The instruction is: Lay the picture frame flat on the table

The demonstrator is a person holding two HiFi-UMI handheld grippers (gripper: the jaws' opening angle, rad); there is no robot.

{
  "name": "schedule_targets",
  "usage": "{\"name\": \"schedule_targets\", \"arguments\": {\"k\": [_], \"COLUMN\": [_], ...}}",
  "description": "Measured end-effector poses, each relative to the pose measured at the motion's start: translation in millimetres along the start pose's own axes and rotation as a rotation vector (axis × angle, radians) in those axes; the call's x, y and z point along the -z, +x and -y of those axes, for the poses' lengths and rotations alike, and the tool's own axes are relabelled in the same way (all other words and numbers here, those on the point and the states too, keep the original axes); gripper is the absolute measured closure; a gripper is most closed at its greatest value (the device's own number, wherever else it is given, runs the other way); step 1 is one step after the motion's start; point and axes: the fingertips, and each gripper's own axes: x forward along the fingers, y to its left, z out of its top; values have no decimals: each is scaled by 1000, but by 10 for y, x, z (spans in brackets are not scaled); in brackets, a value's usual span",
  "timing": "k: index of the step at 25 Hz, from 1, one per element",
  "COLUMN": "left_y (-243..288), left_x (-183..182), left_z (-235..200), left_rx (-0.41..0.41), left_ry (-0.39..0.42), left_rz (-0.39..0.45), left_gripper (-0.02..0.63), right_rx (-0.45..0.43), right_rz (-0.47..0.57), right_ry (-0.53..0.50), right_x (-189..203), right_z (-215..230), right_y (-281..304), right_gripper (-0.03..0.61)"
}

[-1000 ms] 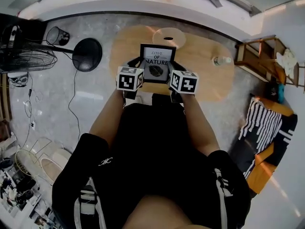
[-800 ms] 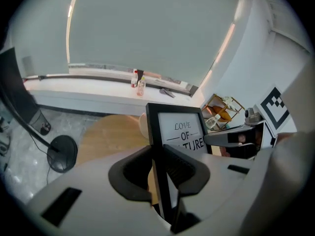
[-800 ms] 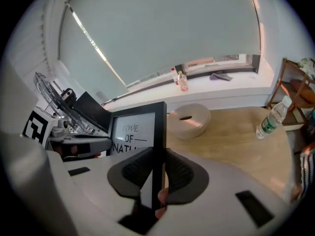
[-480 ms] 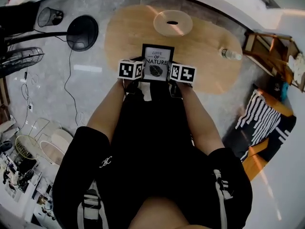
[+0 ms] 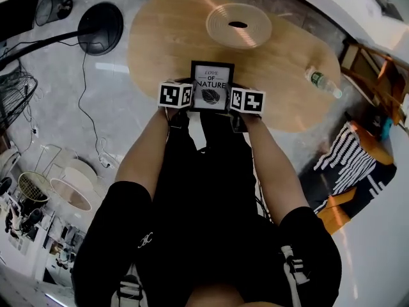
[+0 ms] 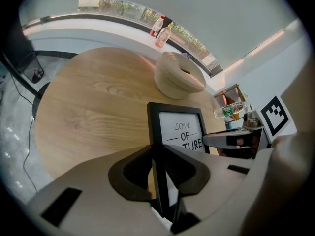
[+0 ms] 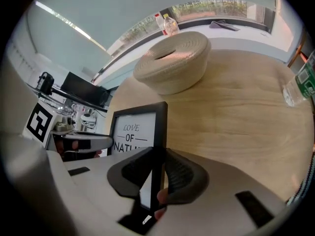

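Note:
A black picture frame (image 5: pixel 211 85) with a white print reading "LOVE OF NATURE" is held upright between both grippers, over the near edge of the oval wooden table (image 5: pixel 166 37). My left gripper (image 5: pixel 186 98) is shut on the frame's left edge (image 6: pixel 156 146). My right gripper (image 5: pixel 231 101) is shut on its right edge (image 7: pixel 160 136). In the left gripper view the frame's front (image 6: pixel 181 129) faces right; in the right gripper view the print (image 7: pixel 133 132) faces left. Each gripper's marker cube shows beside the frame.
A round woven basket (image 5: pixel 238 25) sits at the table's far side. A plastic bottle (image 5: pixel 323 82) lies near the table's right end. On the floor at left stand a fan base (image 5: pixel 99 27) and cables; a wooden chair (image 5: pixel 377 62) and a striped cushion (image 5: pixel 345 158) are at right.
The head view has dropped and shifted, so the table sits larger and closer. The frame stays upright between both grippers, now slightly nearer the table's near edge.

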Motion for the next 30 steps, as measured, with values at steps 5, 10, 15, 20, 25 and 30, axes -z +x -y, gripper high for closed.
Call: {"name": "schedule_targets", "arguments": {"k": [5,10,15,20,25,30], "left_y": [464,743,895,947,631,-108], "left_x": [-61,-94,-66,-129,-229,-447], "left_z": [-199,-308,-347,-372,-396,-373], "left_rx": [-8,-20,-51,-68,-48,-93], "left_ry": [0,-31,-34,-11,-55,-13], "left_rz": [-33,-42,-56,-67,2,109], "left_gripper": [525,525,525,517,520,520], "right_rx": [13,29,57,35,48,93], "right_rz": [-22,-16,-16,-49,30,151], "right_ry": [9,11,-25,-4,-46,-70], "right_x": [-67,-131,-154,-216,-391,-615], "right_z": [256,427,523,536,478,260], "right_y": [464,730,852,892,650,5], "right_gripper": [486,488,488,486,442,443]}}
